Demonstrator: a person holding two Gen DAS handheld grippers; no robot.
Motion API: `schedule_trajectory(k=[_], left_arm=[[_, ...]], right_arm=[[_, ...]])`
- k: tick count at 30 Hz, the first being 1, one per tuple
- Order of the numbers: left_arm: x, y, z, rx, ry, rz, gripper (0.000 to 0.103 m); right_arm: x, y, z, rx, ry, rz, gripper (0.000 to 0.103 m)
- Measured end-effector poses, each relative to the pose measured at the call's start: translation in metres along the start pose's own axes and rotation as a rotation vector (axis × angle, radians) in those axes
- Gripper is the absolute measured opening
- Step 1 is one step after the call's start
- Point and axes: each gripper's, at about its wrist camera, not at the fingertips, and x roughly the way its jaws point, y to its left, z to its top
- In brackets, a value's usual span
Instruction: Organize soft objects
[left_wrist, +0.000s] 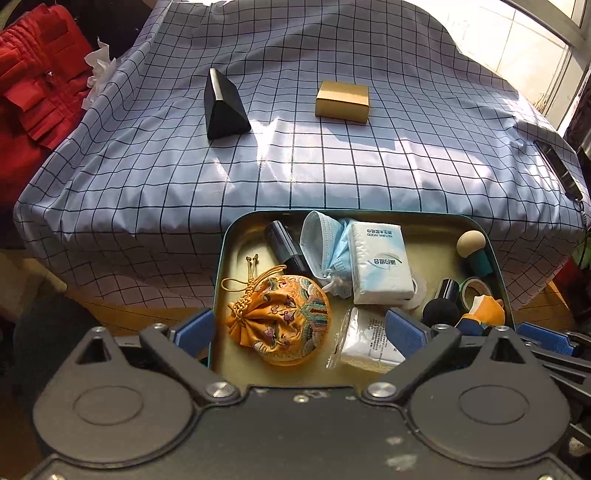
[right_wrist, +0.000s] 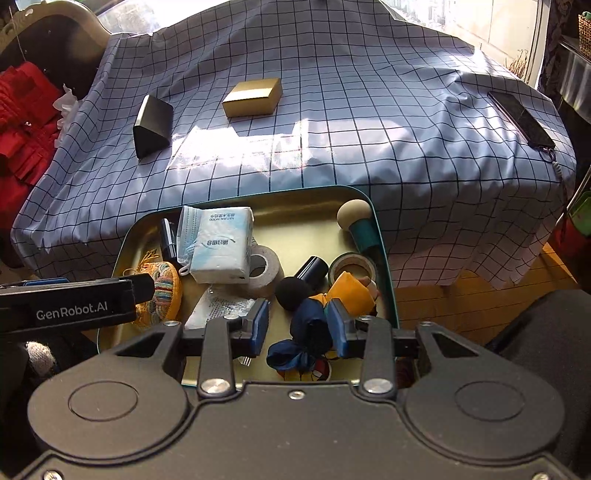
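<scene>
A teal-rimmed metal tray (left_wrist: 221, 258) (right_wrist: 380, 236) holds soft and hard items. My left gripper (left_wrist: 299, 328) is open, its blue pads either side of an embroidered orange pouch (left_wrist: 288, 317), not touching it. A tissue pack (left_wrist: 380, 262) (right_wrist: 221, 251), a blue face mask (left_wrist: 325, 243) and a wipe sachet (left_wrist: 365, 339) lie beside it. My right gripper (right_wrist: 298, 323) is open around a navy and orange plush toy (right_wrist: 310, 328) at the tray's near right; the pads stand close to it.
The tray also holds tape rolls (right_wrist: 264, 269), a black cylinder (right_wrist: 314, 271), a black foam ball (right_wrist: 293, 291) and a beige-headed sponge (right_wrist: 356, 219). On the checked cloth stand a black prism box (left_wrist: 221, 107), a gold box (left_wrist: 341, 101) and a phone (right_wrist: 521, 118).
</scene>
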Motion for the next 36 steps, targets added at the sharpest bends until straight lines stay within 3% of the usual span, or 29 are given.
schedule_trajectory(k=[15, 36], left_arm=[[-0.014, 0.004, -0.030, -0.001, -0.008, 0.034, 0.100], [-0.012, -0.006, -0.038, 0.022, 0.005, 0.014, 0.100]], right_arm=[[-0.005, 0.006, -0.019, -0.014, 0.002, -0.020, 0.038], [-0.001, -0.002, -0.024, 0.018, 0.019, -0.040, 0.038]])
